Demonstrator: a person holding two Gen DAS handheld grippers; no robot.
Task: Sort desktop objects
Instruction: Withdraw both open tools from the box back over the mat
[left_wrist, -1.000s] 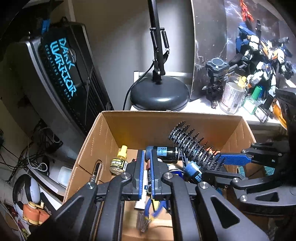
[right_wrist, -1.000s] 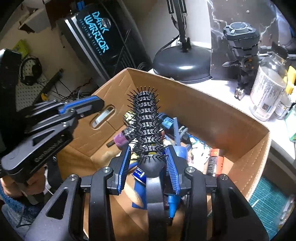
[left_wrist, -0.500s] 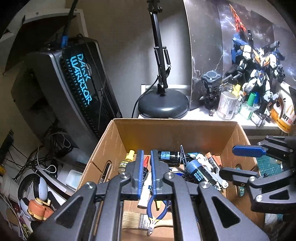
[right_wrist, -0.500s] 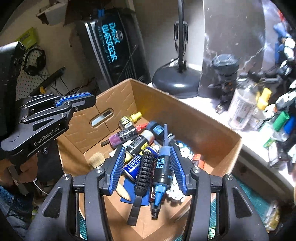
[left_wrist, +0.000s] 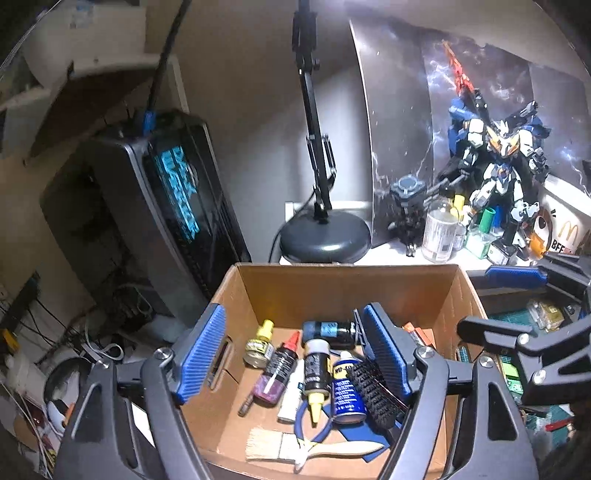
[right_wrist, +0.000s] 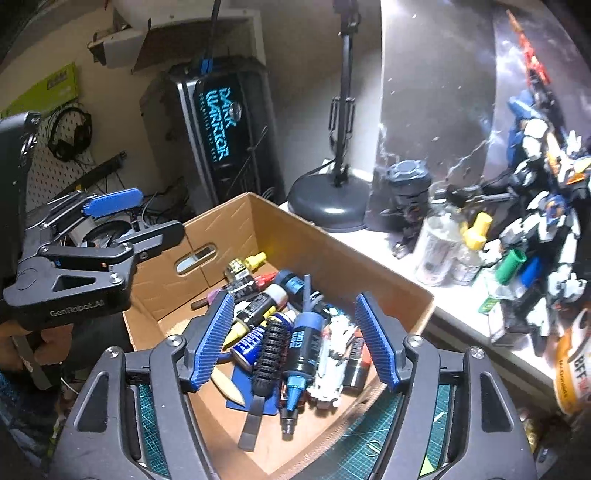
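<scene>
Cardboard box (right_wrist: 399, 295) holds the black hairbrush (right_wrist: 271, 349) among bottles. Left gripper (left_wrist: 295, 350) and right gripper (right_wrist: 295, 339) both gape, empty. Lift clear of the walls.

Both wrist views look down, close, into one cardboard box (left_wrist: 343, 291).

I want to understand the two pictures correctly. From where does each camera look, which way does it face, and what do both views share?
Left wrist: sits behind the open left claw, looking forward and down into the cardboard box; the right claw shows at the right edge.
Right wrist: sits behind the open right claw, looking into the box from its near corner; the left claw shows at left.
Shared: the box, hairbrush, desk lamp.
</scene>
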